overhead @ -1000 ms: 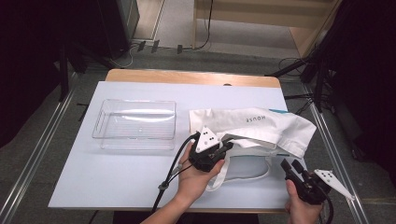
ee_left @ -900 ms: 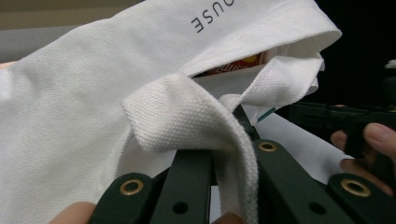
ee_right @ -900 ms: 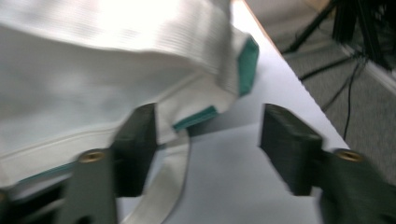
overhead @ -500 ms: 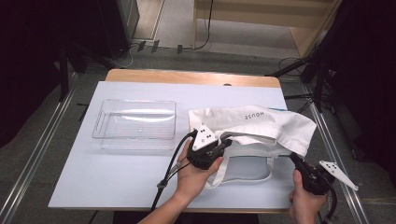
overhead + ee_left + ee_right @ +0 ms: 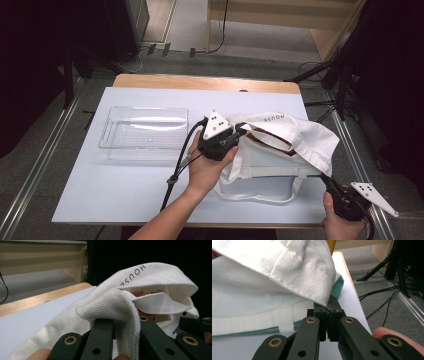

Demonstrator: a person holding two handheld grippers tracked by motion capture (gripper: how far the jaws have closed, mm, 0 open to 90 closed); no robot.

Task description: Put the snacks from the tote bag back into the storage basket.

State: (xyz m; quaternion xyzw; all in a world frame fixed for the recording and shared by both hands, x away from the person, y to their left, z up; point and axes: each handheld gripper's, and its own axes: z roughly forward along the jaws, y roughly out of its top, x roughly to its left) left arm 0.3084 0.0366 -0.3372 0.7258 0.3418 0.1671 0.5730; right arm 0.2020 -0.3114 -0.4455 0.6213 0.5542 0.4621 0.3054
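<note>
1. Since a second ago my right gripper (image 5: 327, 181) has slid from the near right corner in under the bag's (image 5: 280, 145) right edge, and the bag's upper layer now stands higher and puffier; my left gripper (image 5: 239, 133) has stayed clamped at the bag's left rim.
2. My left gripper is closed on a fold of the bag's cloth: in the left gripper view a thick doubled hem (image 5: 117, 307) runs down between the two black jaws.
3. My right gripper's jaws are pressed together with the corner of the bag's upper layer (image 5: 324, 300) caught at their tips, seen in the right gripper view.
4. The bag is white woven cotton with a coarse, pebbly weave, flat stitched straps and grey lettering on the raised flap (image 5: 274, 118).
5. It lies on the right half of the pale blue-grey tabletop (image 5: 125, 180), mouth held open toward the left, upper layer arched, lower layer flat.
6. Inside the mouth I see something orange-red (image 5: 145, 293); I cannot tell what it is.
7. A teal edge (image 5: 338, 286) shows under the white cloth at the bag's right side.
8. One strap loop (image 5: 260, 197) rests slack on the tabletop near its front edge.
9. A clear, hard plastic tray (image 5: 144, 132), rectangular with rounded corners, sits left of the bag, apart from it.
</note>
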